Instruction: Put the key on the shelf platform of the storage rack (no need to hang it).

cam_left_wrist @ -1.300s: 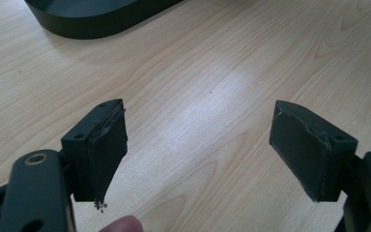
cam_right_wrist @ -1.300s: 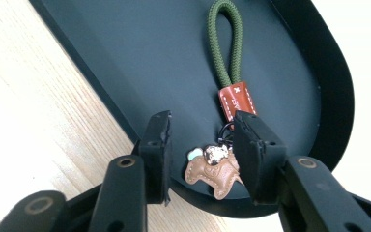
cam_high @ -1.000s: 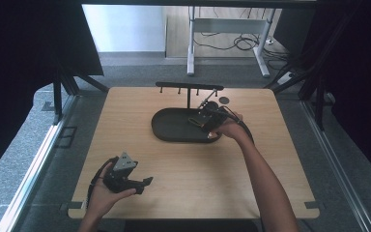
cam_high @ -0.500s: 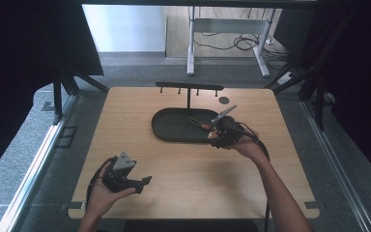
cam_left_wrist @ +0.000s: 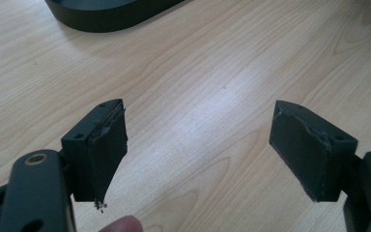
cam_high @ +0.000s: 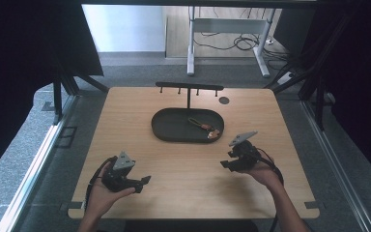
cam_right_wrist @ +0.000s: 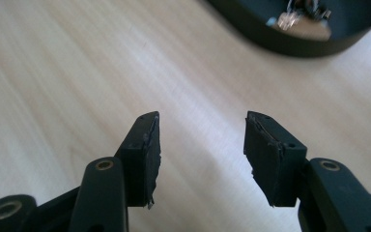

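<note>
Leftmost, the left gripper (cam_high: 144, 181) sits low over the near left part of the wooden table (cam_high: 125, 121), held in the person's left hand (cam_high: 101, 195). Jaws released, wide apart, nothing between them; the left gripper view (cam_left_wrist: 198, 145) confirms bare wood grain in the gap. A fingertip (cam_left_wrist: 121, 225) is cut off at the bottom edge of that view, and only a curved slice of the tray wall (cam_left_wrist: 111, 17) enters at the top.

Centre: black oval tray (cam_high: 166, 133) on the far half of the table. It holds one small item (cam_high: 205, 128) toward its right end, a dark strap-like part with a brownish, shiny end. Too small to identify from above. In the right gripper view the same item (cam_right_wrist: 299, 12) is blurred and cropped by the top edge; only metallic glints and a tan patch can be made out.

Behind the tray stands a black T-shaped rack (cam_high: 189, 88) with short pegs. A small dark disc (cam_high: 224, 100) lies on the table just right of it; what it is cannot be told.

Right: the right gripper (cam_high: 225, 165), in the right hand (cam_high: 265, 174), is near the tray's right end but apart from it. Jaws parted and empty in the right gripper view (cam_right_wrist: 200, 150), with wood beneath.
</note>
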